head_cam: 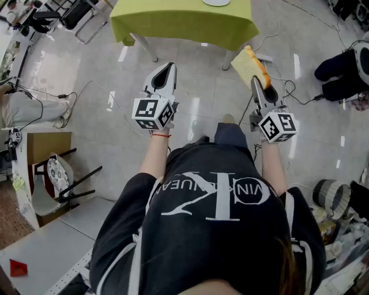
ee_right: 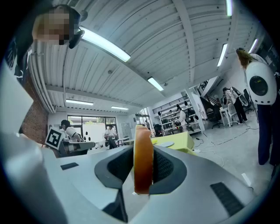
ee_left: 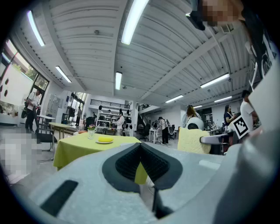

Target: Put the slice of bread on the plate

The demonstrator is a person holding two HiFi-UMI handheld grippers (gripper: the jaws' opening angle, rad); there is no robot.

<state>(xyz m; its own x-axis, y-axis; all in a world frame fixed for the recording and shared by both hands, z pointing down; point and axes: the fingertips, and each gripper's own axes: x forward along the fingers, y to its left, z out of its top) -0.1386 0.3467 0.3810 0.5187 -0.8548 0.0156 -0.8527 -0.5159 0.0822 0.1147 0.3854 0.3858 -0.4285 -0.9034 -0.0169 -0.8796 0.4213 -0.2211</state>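
Held the slice of bread (ee_right: 143, 159) on edge, clamped in the right gripper (head_cam: 258, 80) jaws, plate (head_cam: 216, 2) well ahead of the tips on the desk (head_cam: 173, 23); left gripper (head_cam: 167, 70) jaws together, empty.

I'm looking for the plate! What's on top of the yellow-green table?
On the yellow-green cloth-covered table sit a white plate with something yellow on it and a small clear glass. The cloth hides the tabletop; the left gripper covers part of it.
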